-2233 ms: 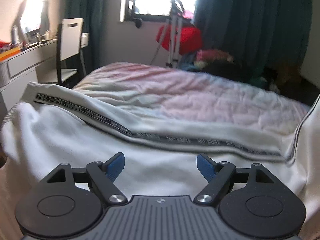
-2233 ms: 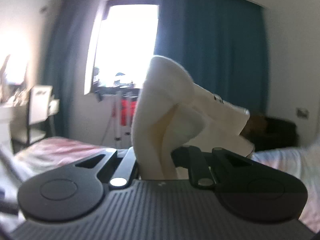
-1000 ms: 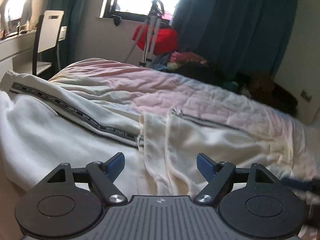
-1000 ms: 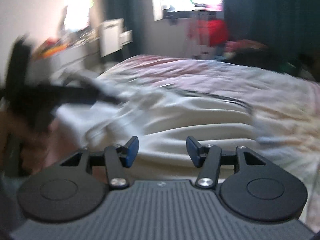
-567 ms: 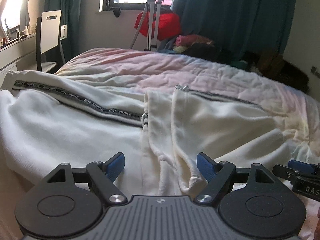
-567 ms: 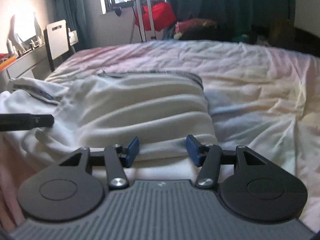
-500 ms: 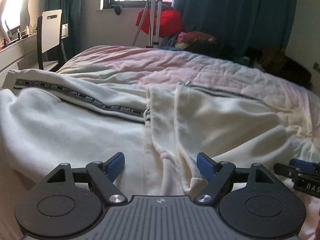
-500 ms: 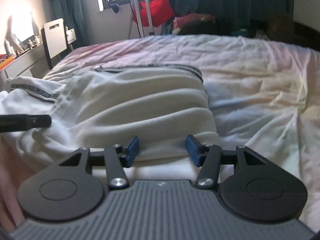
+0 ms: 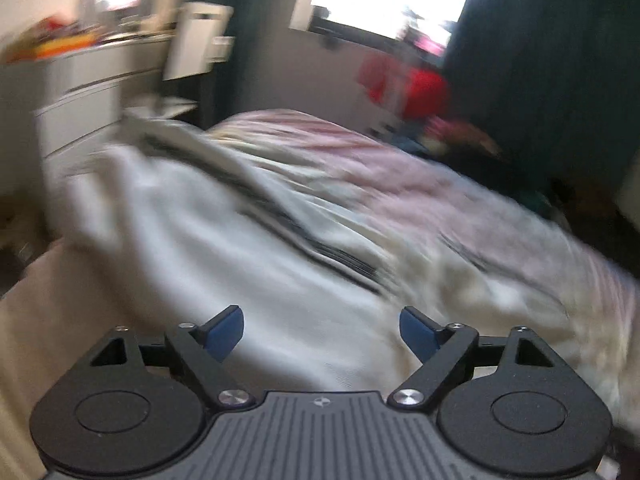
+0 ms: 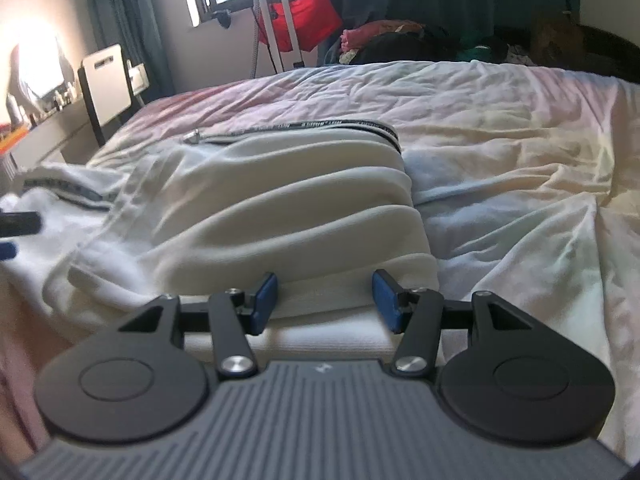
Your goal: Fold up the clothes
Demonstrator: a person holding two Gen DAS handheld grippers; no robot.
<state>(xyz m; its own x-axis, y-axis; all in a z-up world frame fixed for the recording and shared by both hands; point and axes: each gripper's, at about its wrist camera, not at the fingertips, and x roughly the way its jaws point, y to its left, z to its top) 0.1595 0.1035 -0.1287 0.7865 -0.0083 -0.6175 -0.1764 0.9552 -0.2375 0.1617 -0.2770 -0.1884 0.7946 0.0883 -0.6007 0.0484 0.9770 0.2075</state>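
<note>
A white garment with black lettered trim (image 10: 256,208) lies on the bed, its right part folded over into a rumpled pad with a zipper pull at the far edge. My right gripper (image 10: 325,300) is open and empty, low over the near hem of that fold. My left gripper (image 9: 322,330) is open and empty, above the flat left part of the garment (image 9: 208,248); this view is motion-blurred. The left gripper's tip (image 10: 16,222) shows at the left edge of the right wrist view.
The bed has a rumpled pink-white quilt (image 10: 520,128). A white chair (image 10: 106,86) and a desk (image 9: 80,80) stand at the left. A tripod with a red bag (image 10: 298,24), a clothes pile (image 10: 384,36) and dark curtains are behind the bed.
My left gripper has swung to the left, and its view has blurred. My right gripper has edged slightly closer to the folded part. Both stay open.
</note>
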